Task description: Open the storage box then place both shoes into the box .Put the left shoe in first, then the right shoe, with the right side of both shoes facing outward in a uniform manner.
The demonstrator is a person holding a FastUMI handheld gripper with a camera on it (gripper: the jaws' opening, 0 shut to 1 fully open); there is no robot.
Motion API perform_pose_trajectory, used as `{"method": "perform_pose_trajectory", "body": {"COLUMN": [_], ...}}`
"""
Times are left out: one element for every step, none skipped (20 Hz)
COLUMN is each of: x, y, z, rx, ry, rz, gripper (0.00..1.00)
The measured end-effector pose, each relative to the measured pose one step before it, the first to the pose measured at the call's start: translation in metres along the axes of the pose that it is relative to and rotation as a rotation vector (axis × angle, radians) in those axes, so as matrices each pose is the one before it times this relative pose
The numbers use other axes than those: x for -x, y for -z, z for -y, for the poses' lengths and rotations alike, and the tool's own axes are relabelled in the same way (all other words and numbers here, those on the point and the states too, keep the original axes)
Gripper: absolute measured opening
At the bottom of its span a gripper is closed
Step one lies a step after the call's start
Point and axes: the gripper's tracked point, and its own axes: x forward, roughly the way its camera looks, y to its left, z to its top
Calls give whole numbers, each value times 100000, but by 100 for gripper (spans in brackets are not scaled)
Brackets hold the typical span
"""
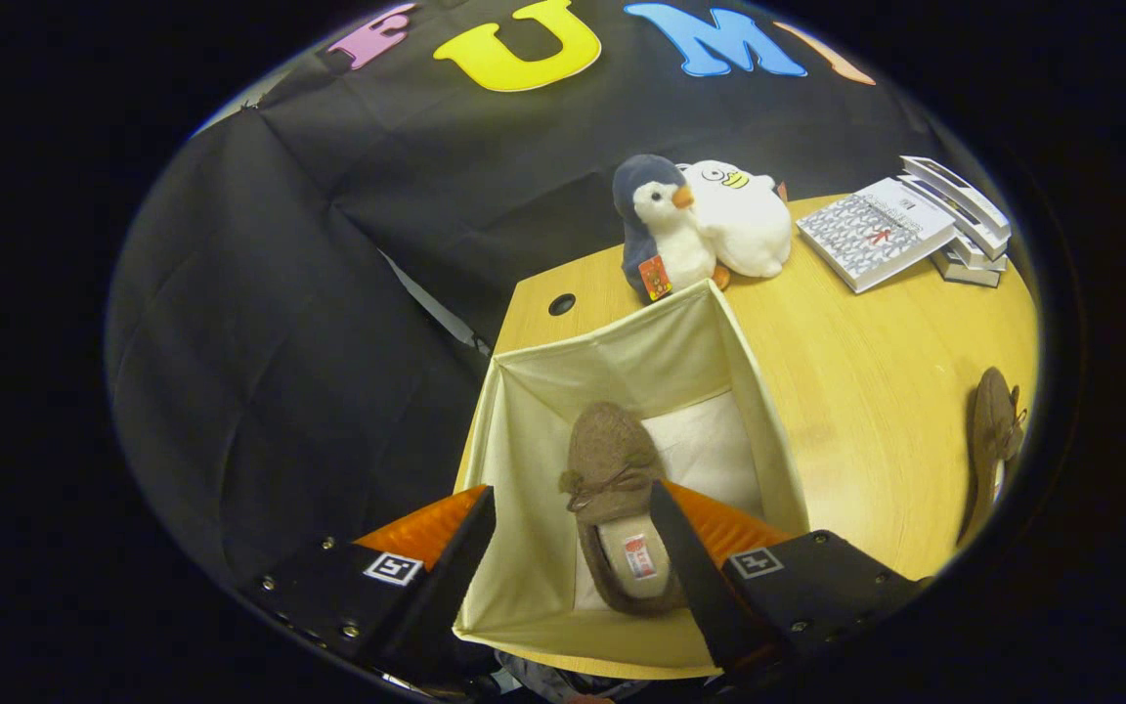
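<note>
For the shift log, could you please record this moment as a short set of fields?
box: open, on the table
shoe in box: one brown shoe, lying flat on the box floor, toe away from the fingers
second shoe: on the table, right of the box
fingers: open, above the box, empty
beyond box: two plush toys, books
task stage: second shoe not yet placed

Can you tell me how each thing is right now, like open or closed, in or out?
Storage box: open, one shoe inside.
Shoe in the box: lying flat on the bottom, opening facing up.
Other shoe: still out on the table.
Gripper: open, holding nothing, above the box.
Penguin toy: upright, leaning on the white toy.
Books: closed, stacked.
</note>
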Motion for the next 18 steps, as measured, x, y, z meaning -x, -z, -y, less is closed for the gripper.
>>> {"method": "perform_pose_trajectory", "body": {"x": [822,882,892,1024,968,968,835,828,717,801,719,708,617,515,570,537,329,457], "y": [-564,-561,-297,-223,-327,-450,-305,-282,-193,-184,-175,-184,-112,-67,-15,-31,72,100], "z": [379,477,494,639,866,1044,1163,1160,1095,1154,1109,1148,1149,1124,1345,1234,1074,1344], "rx": [1745,1909,2153,2055,1910,2042,2132,1954,1546,961,341,-111,227,273,480,622,571,758], "ry": [-220,-329,-450,-383,378,939,1309,1121,1062,1211,982,1086,1086,1370,1604,1346,1371,1750], "rz": [1772,1617,951,246,1326,1754,1653,1365,1135,841,859,835,653,607,504,535,332,295], "gripper": [98,98,98,98,98,98,98,98,98,98,98,98,97,98,98,98,98,98]}}
